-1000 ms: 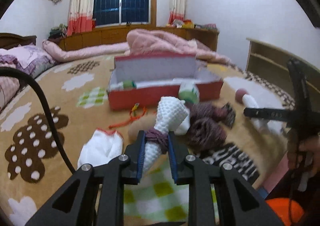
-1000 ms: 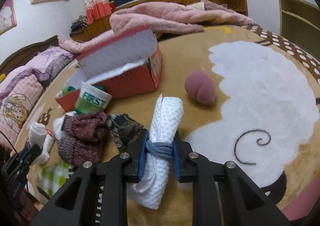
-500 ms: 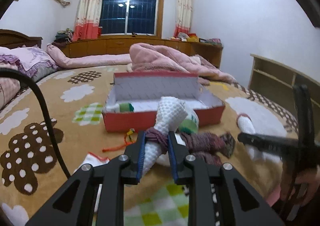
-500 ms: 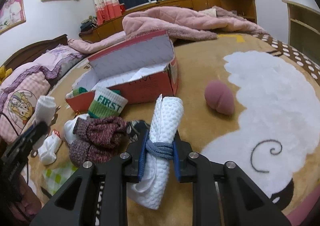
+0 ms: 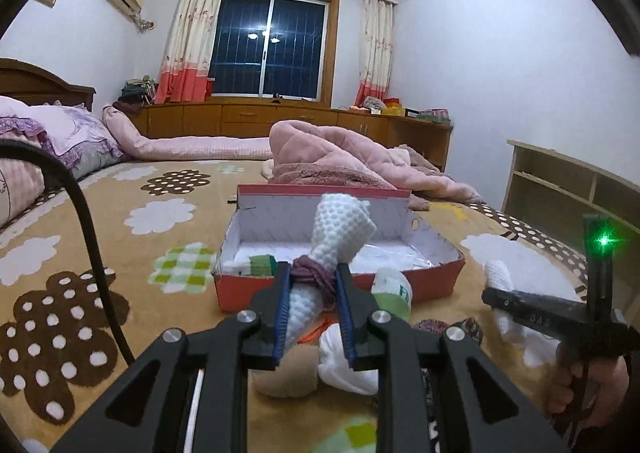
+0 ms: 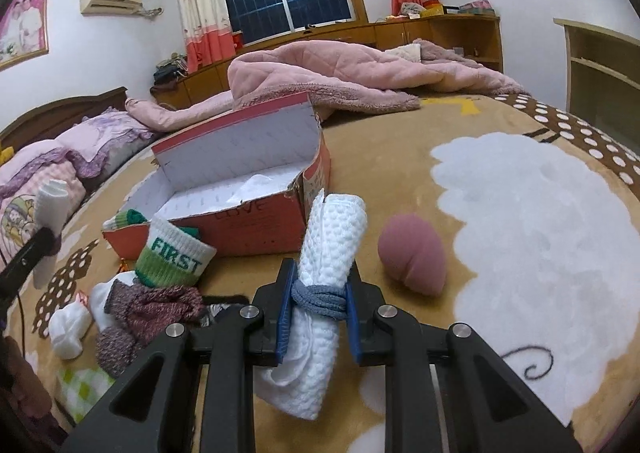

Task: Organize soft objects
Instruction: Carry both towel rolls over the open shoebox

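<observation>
The red box (image 5: 336, 285) sits open on the blanket (image 5: 120, 229), its lid propped up along its far side. At its left end lie a green-and-white sock (image 5: 262, 265) and something white; the rest of its pale floor holds crumpled white lining.

In the left wrist view, the left gripper (image 5: 313, 285) is clamped on a white waffle-knit roll (image 5: 340, 229) bound with a purple tie (image 5: 314, 273), held up in front of the box's near wall, its top tilted right. Below the fingers lie a white bundle (image 5: 340, 357) and a tan soft thing (image 5: 284, 377). At the right edge the right gripper (image 5: 504, 293) appears side-on, a white roll poking from it.

The right wrist view alone shows the box's right end, a "FIRST" sock (image 6: 176, 257) leaning at the box's near left corner, a maroon knit pile (image 6: 148, 313) in front of it, and small white socks (image 6: 70, 327) further left. The right gripper (image 6: 318, 297) is closed on a second white roll (image 6: 334, 237) tied with a grey-blue band (image 6: 320, 299), just off the box's near right corner. A pink rounded sponge (image 6: 412, 259) lies on the blanket to the right of that roll, apart from it.
</observation>
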The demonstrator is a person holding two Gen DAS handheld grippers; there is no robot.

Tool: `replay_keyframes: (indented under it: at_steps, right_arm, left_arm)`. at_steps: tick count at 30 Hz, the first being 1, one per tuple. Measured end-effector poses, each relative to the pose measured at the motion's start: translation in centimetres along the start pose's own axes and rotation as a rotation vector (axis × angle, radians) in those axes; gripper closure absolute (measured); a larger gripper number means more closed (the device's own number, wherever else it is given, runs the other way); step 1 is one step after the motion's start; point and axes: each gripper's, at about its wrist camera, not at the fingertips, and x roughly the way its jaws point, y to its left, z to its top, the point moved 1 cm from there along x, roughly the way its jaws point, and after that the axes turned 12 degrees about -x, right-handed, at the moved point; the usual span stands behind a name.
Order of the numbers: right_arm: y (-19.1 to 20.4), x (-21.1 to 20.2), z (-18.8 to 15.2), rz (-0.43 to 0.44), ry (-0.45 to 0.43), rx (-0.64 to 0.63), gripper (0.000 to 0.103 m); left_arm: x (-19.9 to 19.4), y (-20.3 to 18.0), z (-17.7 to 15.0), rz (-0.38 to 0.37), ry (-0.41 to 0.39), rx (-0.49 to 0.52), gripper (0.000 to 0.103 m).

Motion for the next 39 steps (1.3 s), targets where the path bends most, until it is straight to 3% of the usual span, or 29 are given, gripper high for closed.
replay_keyframes:
  at_steps: [14, 22, 30, 35, 39]
  right_arm:
    - [2.2, 0.8, 3.2, 0.04, -0.098, -0.111, 0.08]
    - [4.3, 1.9, 7.2, 0.024, -0.177, -0.233, 0.08]
    - [5.0, 5.7, 8.6, 0.045, -0.106, -0.278, 0.08]
    - [5.4, 7.8, 8.1, 0.03, -0.043, -0.304, 0.079]
    - [5.8, 8.7, 7.7, 0.023, -0.02, -0.328, 0.079]
  left_arm:
    - [5.8, 0.2, 0.9, 0.045, 0.052, 0.004, 0.081]
    - [8.4, -0.4, 1.8, 0.007, 0.062, -0.035, 0.081]
    - [10.5, -0.3, 1.9, 0.054, 0.077, -0.025, 0.081]
    - [13.4, 0.5, 2.0, 0.049, 0.183, -0.04, 0.08]
    - [14.6, 0.2, 1.8, 0.074, 0.2, -0.019, 0.08]
